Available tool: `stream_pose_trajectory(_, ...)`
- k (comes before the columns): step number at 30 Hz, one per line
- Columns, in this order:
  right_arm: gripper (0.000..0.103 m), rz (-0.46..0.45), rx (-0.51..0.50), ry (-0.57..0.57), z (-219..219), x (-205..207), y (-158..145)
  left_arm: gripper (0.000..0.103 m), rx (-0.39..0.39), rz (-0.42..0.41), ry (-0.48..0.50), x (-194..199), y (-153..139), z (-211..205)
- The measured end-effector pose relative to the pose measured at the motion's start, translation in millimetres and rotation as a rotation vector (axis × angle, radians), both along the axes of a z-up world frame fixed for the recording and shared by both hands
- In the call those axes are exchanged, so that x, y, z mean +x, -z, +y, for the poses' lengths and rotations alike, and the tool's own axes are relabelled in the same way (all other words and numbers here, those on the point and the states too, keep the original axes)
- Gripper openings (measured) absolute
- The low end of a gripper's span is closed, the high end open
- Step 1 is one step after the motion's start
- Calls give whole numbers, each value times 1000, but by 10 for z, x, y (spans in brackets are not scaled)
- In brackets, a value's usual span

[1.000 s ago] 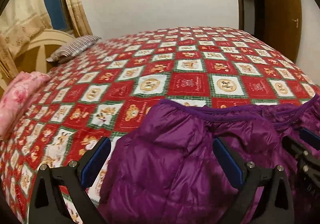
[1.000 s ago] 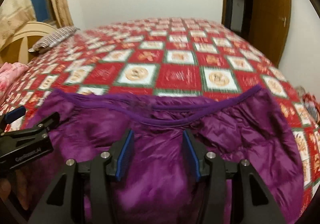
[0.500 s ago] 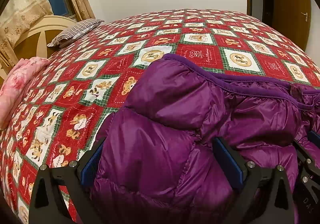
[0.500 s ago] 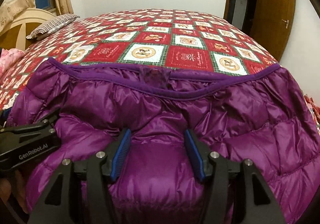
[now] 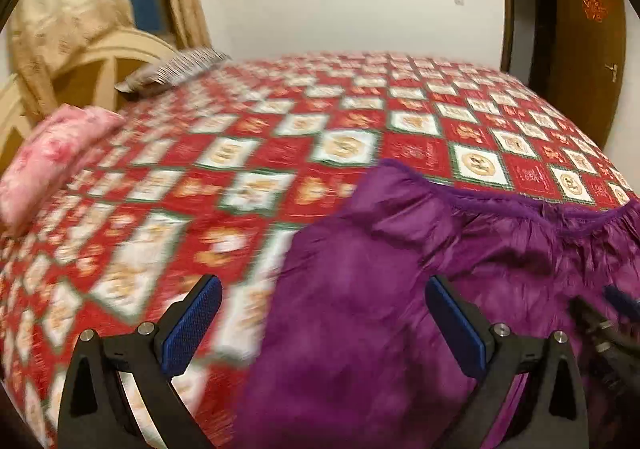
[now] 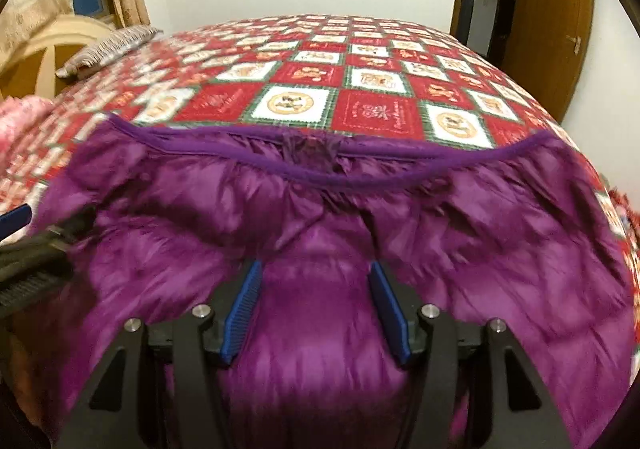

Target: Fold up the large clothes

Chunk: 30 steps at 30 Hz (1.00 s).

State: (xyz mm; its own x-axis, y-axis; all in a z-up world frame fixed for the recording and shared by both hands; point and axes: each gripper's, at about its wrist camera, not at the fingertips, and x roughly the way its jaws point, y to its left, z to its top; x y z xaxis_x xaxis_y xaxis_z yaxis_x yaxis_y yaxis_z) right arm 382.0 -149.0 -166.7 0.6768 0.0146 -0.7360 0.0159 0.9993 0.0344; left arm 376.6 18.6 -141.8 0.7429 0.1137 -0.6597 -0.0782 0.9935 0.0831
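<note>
The bed [image 5: 360, 137], covered in a red, white and green checked quilt [image 6: 376, 113], extends ahead of both pairs of jaws to the far wall. The purple jacket [image 6: 320, 233] lies flat on the quilt at the near edge. Its long axis runs crosswise to the jaws, left to right. Its bound edge [image 6: 400, 173] faces away from the jaws, toward the far side of the bed.

The left gripper [image 5: 320, 325] has its jaws spread wide. The jacket's left portion lies below and between them, nearer the right jaw; quilt shows beside the left jaw. The right gripper [image 6: 316, 313] has its jaws narrower but parted, with padded fabric bulging between them; whether the pads [image 6: 242, 313] pinch it cannot be determined.

A striped pillow [image 5: 176, 69] lies far ahead to the left; a pink pillow [image 5: 52, 153] is nearer on the left.
</note>
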Motion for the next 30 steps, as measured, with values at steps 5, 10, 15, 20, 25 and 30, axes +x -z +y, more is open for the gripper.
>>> stream_pose_trajectory(5, 69, -28, -21, 32, 14, -490, 60, 102, -14, 87, -67, -342, 403, 369)
stream_pose_trajectory(10, 71, -54, -91, 26, 128, -523, 210, 102, -70, 90, -57, -446, 542, 382)
stream_pose_trajectory(15, 73, -39, -125, 27, 174, -456, 270, 102, -147, 117, -22, -389, 616, 405)
stream_pose_trajectory(20, 73, -23, -135, 19, 189, -481, 250, 69, -258, 110, 60, -417, 609, 431)
stream_pose_trajectory(25, 73, -53, -142, 3, 220, -843, 38, 41, -259, 80, 129, -509, 578, 318)
stream_pose_trajectory(30, 74, -39, -190, 14, 287, -941, 341, 15, -258, 53, 172, -577, 517, 264)
